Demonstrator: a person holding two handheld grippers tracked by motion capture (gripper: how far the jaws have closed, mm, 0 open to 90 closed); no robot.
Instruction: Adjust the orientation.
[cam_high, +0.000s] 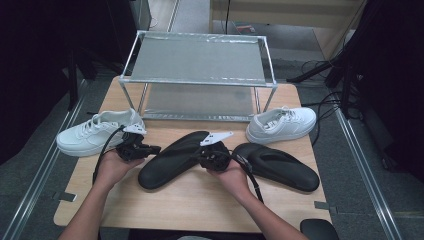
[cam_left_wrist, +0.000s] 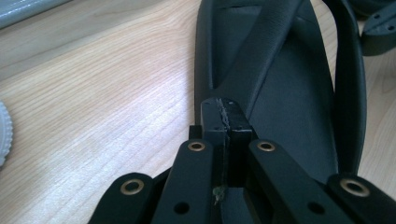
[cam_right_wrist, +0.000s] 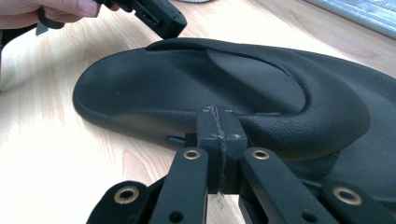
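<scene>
Work in hand: putting footwear onto the two-tier metal rack (cam_high: 198, 60), judging by the layout; nothing has been lifted so far.
Rack: stands at the far edge of the tabletop (cam_high: 195, 205); both its shelves are bare.
Left black slipper (cam_high: 170, 160): lies flat on the tabletop between the two hands, strap up, toe pointing toward the rack.
Right black slipper (cam_high: 280, 165): flat on the tabletop, just right of the right hand, untouched.
White sneakers: one (cam_high: 97, 131) at the left, one (cam_high: 282, 124) at the right, both on the tabletop in front of the rack's legs.
Left gripper (cam_high: 150, 149): fingers pressed fully together with nothing between them, tips at the near slipper's left rim.
Right gripper (cam_high: 202, 156): fingers likewise closed and empty, tips just beside the same slipper's side by its strap.
Done: no item placed.
Left: probably all four pieces; the fingers must first spread before any grasp.
</scene>
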